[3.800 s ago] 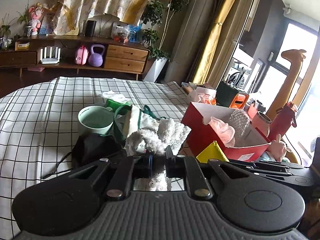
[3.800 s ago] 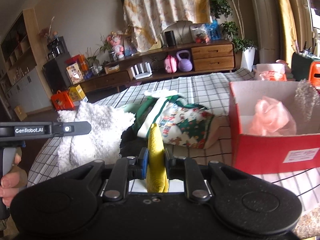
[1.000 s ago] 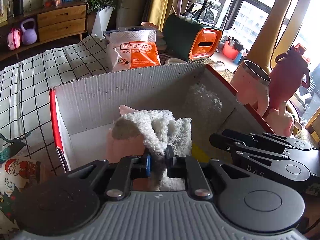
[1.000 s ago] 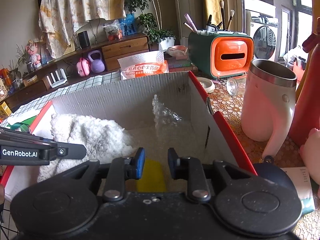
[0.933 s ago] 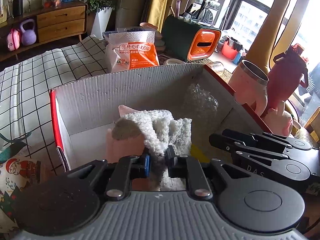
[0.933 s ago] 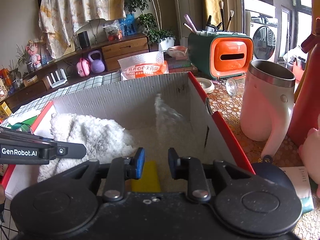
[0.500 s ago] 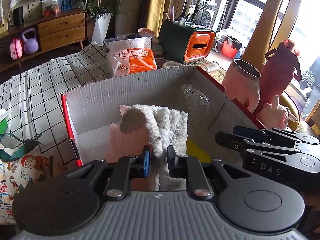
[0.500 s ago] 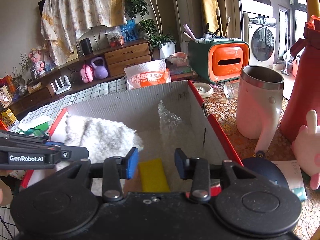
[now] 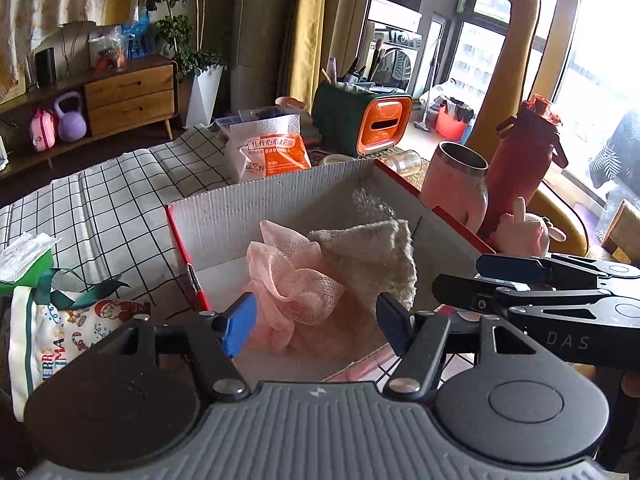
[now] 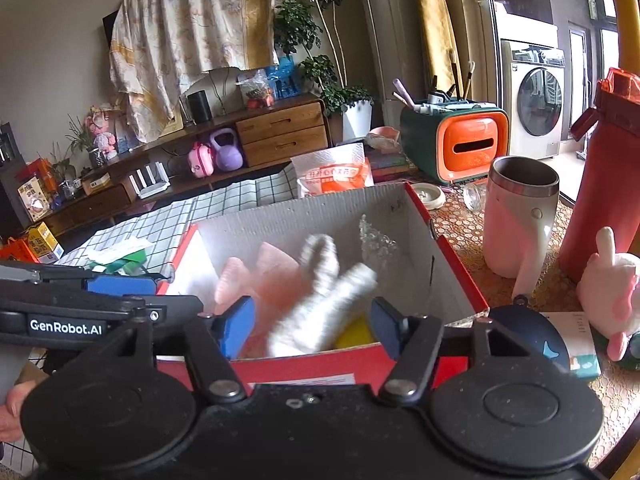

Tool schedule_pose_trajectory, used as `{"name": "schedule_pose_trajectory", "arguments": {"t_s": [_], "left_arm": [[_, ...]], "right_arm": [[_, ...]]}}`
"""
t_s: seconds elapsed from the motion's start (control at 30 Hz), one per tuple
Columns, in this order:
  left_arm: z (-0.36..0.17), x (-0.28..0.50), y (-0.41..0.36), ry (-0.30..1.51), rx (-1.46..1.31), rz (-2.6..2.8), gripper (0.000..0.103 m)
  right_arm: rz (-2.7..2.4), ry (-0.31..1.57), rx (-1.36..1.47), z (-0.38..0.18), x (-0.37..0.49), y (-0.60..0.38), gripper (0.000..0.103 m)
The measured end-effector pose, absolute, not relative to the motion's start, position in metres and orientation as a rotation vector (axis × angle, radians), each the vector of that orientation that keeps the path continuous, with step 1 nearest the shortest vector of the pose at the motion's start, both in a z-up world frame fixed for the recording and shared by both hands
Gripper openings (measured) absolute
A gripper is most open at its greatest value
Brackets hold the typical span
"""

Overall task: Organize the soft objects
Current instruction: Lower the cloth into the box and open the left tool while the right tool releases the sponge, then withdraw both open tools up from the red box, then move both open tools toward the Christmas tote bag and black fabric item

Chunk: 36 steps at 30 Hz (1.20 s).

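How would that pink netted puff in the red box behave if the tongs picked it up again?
The pink mesh puff looks airy and ruffled, so it is probably very light and would squash flat between the fingers. Its loose folds suggest it would sag and spring back rather than hold shape. Resting against the white fluffy cloth, its netting might snag and drag that cloth along.

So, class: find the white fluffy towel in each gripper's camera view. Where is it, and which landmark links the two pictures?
Left wrist: white fluffy towel right of centre, behind the pink mesh puff.
Right wrist: towel at centre, blurred, above the yellow cloth.
Shared landmark: the red cardboard box.
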<state>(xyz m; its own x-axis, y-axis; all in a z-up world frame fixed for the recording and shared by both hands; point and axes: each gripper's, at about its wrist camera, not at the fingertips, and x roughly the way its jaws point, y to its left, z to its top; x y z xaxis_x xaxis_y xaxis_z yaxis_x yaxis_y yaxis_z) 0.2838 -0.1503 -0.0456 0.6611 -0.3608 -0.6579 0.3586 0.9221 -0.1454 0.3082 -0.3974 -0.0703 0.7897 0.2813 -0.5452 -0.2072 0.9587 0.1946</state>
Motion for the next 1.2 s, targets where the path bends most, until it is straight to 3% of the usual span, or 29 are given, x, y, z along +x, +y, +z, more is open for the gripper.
{"name": "schedule_pose_trajectory", "arguments": {"t_s": [0.27, 0.53, 0.67, 0.97, 1.07, 1.2], "left_arm": [[-0.024, 0.247, -0.123, 0.685, -0.003, -0.385, 0.068], [-0.011, 0.207, -0.084, 0.638, -0.011, -0.325, 0.081], [-0.008, 0.186, -0.061, 0.611, -0.003, -0.288, 0.082], [-0.011, 0.154, -0.002, 0.614, -0.057, -0.246, 0.088], [-0.014, 0.148, 0.019, 0.614, -0.074, -0.224, 0.098], [-0.020, 0.141, 0.045, 0.606, -0.102, -0.211, 0.100]], "right_arm": [[0.297, 0.558, 0.100, -0.051, 0.278, -0.377, 0.078], [0.345, 0.537, 0.105, -0.036, 0.251, -0.348, 0.088], [0.376, 0.523, 0.100, -0.031, 0.238, -0.329, 0.096], [0.459, 0.521, 0.073, -0.030, 0.223, -0.287, 0.100], [0.482, 0.528, 0.063, -0.032, 0.220, -0.273, 0.101], [0.508, 0.537, 0.053, -0.035, 0.216, -0.255, 0.101]]}}
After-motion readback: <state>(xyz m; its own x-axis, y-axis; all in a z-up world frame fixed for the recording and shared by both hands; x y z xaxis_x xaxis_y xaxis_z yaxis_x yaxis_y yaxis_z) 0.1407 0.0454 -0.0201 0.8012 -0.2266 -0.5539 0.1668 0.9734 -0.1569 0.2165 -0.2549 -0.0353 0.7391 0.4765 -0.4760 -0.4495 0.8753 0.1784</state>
